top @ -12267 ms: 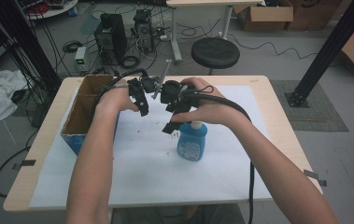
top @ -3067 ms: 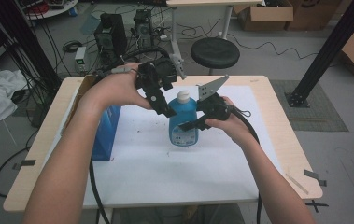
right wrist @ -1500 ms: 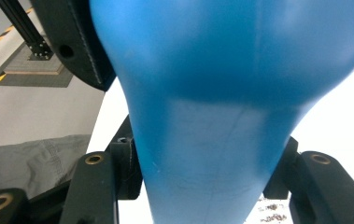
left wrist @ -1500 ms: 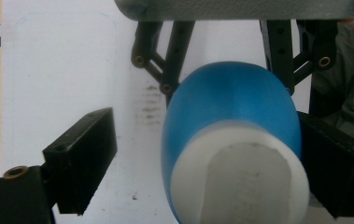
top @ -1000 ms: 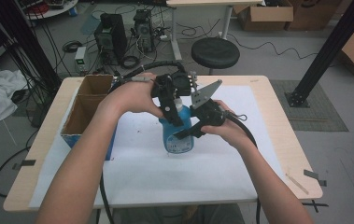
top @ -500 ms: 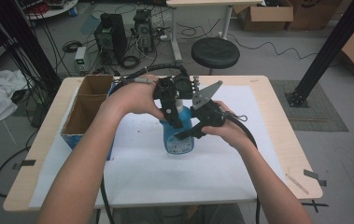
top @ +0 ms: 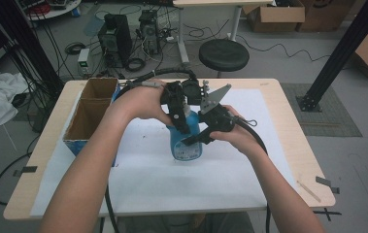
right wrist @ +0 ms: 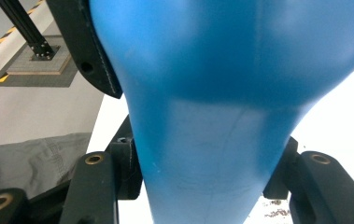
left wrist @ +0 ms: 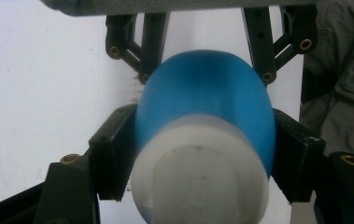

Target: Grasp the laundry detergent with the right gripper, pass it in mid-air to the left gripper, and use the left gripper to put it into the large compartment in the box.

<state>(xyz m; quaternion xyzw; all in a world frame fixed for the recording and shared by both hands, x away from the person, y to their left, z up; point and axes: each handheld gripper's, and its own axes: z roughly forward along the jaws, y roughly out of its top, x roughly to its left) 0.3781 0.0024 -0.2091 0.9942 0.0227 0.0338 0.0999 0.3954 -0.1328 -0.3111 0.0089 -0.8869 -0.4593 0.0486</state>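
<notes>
A blue bottle (top: 185, 149) with a white cap (left wrist: 198, 182) stands upright on the white sheet at mid-table. My right gripper (top: 192, 140) comes in from the right and is shut on the bottle's body (right wrist: 212, 116), one jaw on each side. My left gripper (top: 180, 120) reaches down from above over the bottle's top. Its jaws have just been closing, and its pads (left wrist: 115, 156) now press on the blue shoulder (left wrist: 202, 93) just below the cap. The right gripper's black linkages show beyond the bottle in the left gripper view.
An open cardboard box (top: 93, 108) with two compartments sits at the table's left edge. The white sheet (top: 220, 184) covers most of the wooden table (top: 298, 145). A black stool (top: 224, 54) and cables stand beyond the far edge.
The left gripper's jaws have drawn in around the bottle's top. Both hands and the bottle have stayed where they were.
</notes>
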